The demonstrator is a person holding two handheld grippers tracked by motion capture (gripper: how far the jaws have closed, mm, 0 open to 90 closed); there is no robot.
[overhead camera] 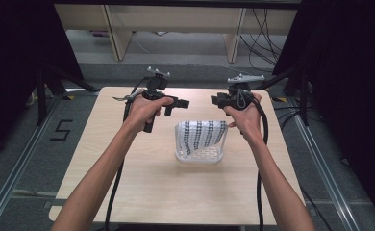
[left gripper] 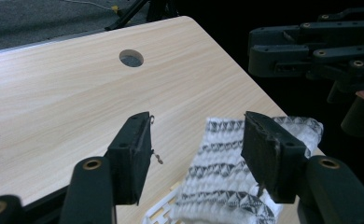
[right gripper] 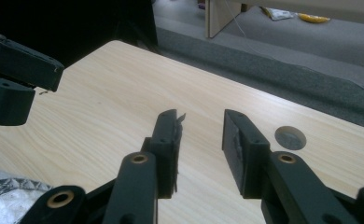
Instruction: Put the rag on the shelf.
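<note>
A white cloth with black patterned stripes lies draped over a small white slotted basket at the middle of the table. My left gripper hovers above the table behind and left of the basket, pointing right. Its jaws stand open with nothing between them, and the cloth lies beyond them. My right gripper hovers behind and right of the basket, pointing left at the other one. It is open and holds nothing; a corner of the cloth shows at lower left.
The light wooden table has a round cable hole near its far edge. Dark curtains flank the table; tripod legs and cables sit on the grey floor beyond. Each gripper's cable trails off the front edge.
</note>
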